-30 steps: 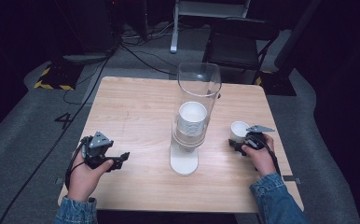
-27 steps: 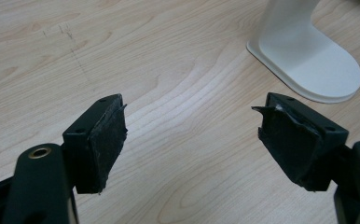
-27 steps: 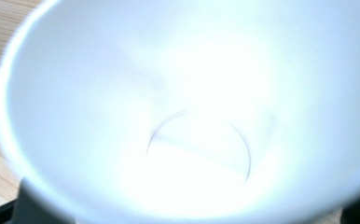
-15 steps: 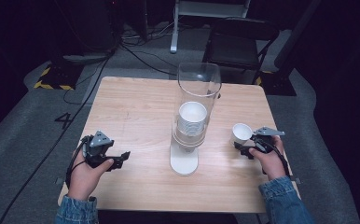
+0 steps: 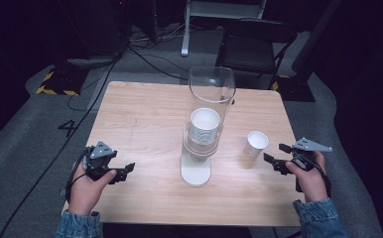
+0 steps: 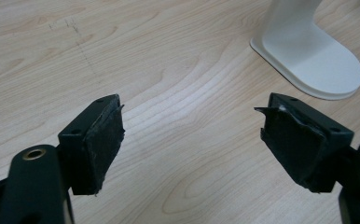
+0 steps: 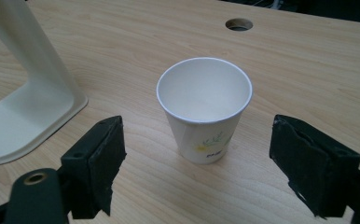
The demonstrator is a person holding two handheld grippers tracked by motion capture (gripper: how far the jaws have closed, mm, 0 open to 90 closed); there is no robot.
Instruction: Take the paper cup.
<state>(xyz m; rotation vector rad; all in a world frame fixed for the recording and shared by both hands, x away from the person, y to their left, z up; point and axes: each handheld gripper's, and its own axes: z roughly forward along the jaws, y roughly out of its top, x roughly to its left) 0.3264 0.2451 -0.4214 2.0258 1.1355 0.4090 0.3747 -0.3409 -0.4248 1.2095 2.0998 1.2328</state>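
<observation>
The paper cup [image 7: 204,108] is seen upright on the table [image 5: 145,114], just ahead of the released jaws of the right gripper [image 5: 278,157], which have just been closing a little with nothing between them. If a jaw is swung sideways, the light cup could be knocked over. The left gripper [image 6: 192,140] is spread wide over bare wood. One loose cup, one dispenser [image 5: 205,129] with stacked cups, and two grippers are counted.
</observation>
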